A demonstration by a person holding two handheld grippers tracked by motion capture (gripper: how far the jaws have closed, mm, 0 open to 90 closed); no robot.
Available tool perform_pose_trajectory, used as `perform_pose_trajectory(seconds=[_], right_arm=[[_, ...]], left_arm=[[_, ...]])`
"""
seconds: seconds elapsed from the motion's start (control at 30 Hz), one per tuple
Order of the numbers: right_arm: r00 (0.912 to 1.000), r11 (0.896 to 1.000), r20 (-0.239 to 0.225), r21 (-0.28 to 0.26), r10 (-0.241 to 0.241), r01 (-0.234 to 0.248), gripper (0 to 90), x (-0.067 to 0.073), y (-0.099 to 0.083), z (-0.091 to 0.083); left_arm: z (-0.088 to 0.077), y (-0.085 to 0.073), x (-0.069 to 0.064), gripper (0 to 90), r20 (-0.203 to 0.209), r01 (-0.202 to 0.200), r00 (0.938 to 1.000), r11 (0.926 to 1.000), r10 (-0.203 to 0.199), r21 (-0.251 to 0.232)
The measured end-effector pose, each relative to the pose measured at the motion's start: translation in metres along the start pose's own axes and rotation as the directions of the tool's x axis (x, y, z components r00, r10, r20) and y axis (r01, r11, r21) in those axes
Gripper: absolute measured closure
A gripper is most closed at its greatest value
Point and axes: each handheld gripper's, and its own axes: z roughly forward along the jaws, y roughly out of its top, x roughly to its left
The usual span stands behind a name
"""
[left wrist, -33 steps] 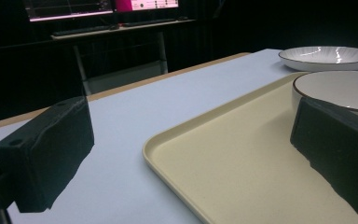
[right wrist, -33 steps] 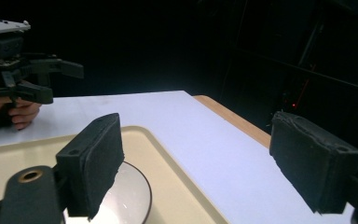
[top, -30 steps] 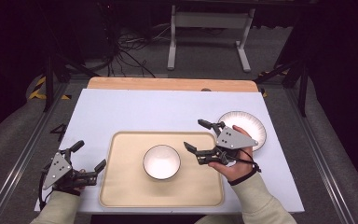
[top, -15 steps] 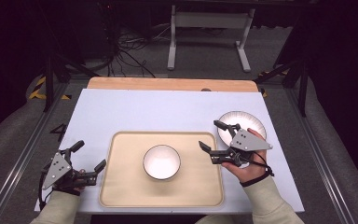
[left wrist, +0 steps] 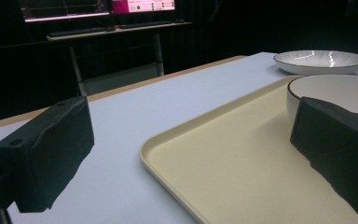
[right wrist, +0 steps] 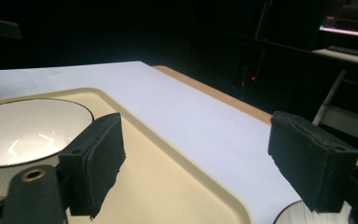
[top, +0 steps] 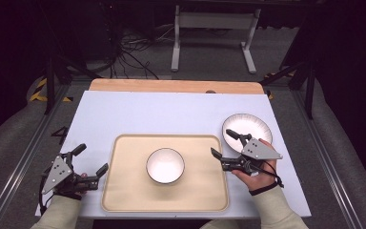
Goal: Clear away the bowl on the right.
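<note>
Beige tray (top: pixel 124 191), white dark-rimmed bowl (top: pixel 165 165), white plate (top: pixel 248 129), pale-blue table (top: pixel 147 114).

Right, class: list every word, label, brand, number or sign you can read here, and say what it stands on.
No text can be read.
Monitor, left gripper view: pink and white marks, too blurred to read.
Bowl, plate, tray: no print visible.
</note>
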Motion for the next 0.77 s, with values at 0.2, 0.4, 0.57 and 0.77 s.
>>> perform_pose_trajectory(seconds=[0.2,0.4,0.57,0.77], right_arm=[[0.9999,1.0,-0.003,0.015,0.015,-0.015,18.1,0.001,-0.009,0.001],[0.9994,0.999,-0.023,0.03,0.026,-0.025,16.2,0.003,-0.017,0.003],[0.999,0.999,-0.034,0.046,0.029,-0.028,14.9,0.003,-0.021,0.003],[0.9989,0.998,-0.044,0.056,0.016,-0.014,14.3,0.004,-0.022,0.003]], left_arm=[[0.0,0.0,0.001,0.1,0.007,0.008,0.9999,1.0,-0.008,-0.002],[0.0,0.0,0.001,0.1,0.01,0.019,0.9998,0.9998,-0.019,-0.008],[0.0,0.0,0.001,0.1,0.01,0.017,0.9998,0.9998,-0.017,-0.005],[0.0,0.0,0.001,0.1,0.009,0.017,0.9998,0.9998,-0.017,-0.007]])
